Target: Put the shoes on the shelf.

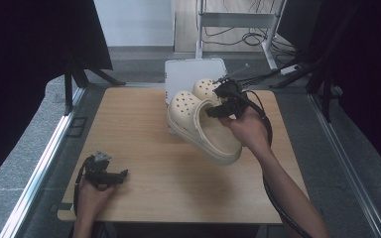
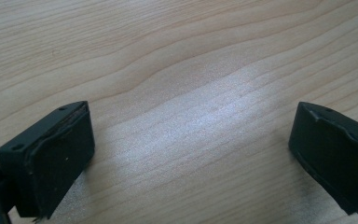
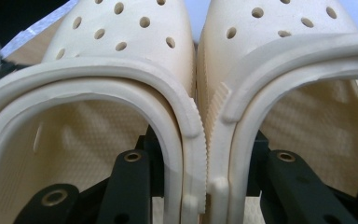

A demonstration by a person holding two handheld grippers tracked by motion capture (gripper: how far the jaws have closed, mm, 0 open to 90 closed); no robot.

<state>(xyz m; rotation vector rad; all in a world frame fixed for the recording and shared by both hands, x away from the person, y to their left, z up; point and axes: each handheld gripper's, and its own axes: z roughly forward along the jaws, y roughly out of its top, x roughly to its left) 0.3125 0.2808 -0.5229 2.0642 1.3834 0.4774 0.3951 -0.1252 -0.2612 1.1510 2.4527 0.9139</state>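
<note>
Nearest the person, the left gripper (image 1: pixel 110 174) sits low at the front-left of the wooden table (image 1: pixel 144 144), jaws spread wide with nothing between them, just bare wood grain (image 2: pixel 191 93) in its own view, so no trouble there. The risk is all further out: the right gripper (image 1: pixel 222 105) is holding a pair of cream clogs (image 1: pixel 198 124) up off the table, pinching them by their two inner walls (image 3: pixel 204 154) pressed together, one jaw inside each shoe. That's a thin bit of soft foam to hang two shoes from. From the high view the clogs tilt, heels toward the person and toes toward the far edge, so my guess is the weight wants to swing them around the pinch point. If the squeeze eases at all, one clog could slide out and drop while the other stays. A quick move could also make the walls flex and slip past each other. Beyond them there's a white box (image 1: pixel 188 74) at the far edge, and the toes look close enough to knock it on the way over.
</note>
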